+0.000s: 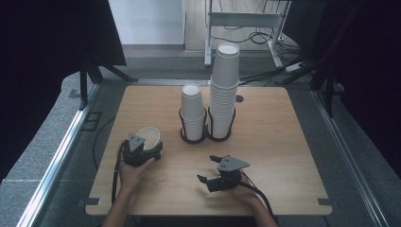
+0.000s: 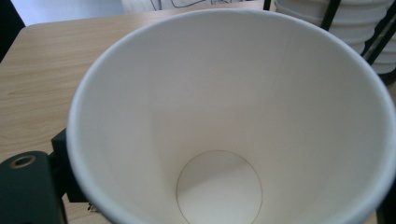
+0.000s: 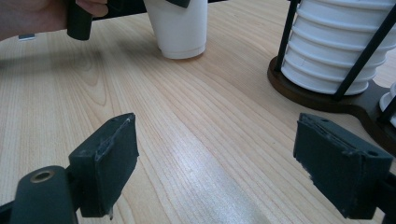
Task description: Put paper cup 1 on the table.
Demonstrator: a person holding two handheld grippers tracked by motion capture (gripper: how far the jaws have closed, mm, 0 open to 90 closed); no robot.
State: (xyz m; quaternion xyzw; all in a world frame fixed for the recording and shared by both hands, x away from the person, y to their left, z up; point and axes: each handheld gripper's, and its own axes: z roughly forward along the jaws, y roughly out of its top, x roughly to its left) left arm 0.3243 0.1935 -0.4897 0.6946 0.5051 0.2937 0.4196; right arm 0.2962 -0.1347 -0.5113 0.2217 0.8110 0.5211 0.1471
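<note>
White paper cup [image 1: 150, 136], cream inside, left of the black wire holder [image 1: 206, 126]. White cup stacks [image 1: 224, 90] within holder. Pale wood-grain table [image 1: 274, 142] beneath. Black grippers [image 1: 139, 152], grey top plates.

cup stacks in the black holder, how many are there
2: a short stack in the holder's left ring and a tall stack in its right ring. A single cup stands apart on the table, at the left gripper.

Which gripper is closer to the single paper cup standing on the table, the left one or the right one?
Left. The left gripper is right at the single paper cup, its jaws around the cup. The right gripper is apart from it, over bare table in front of the cup holder, jaws open and empty.
</note>
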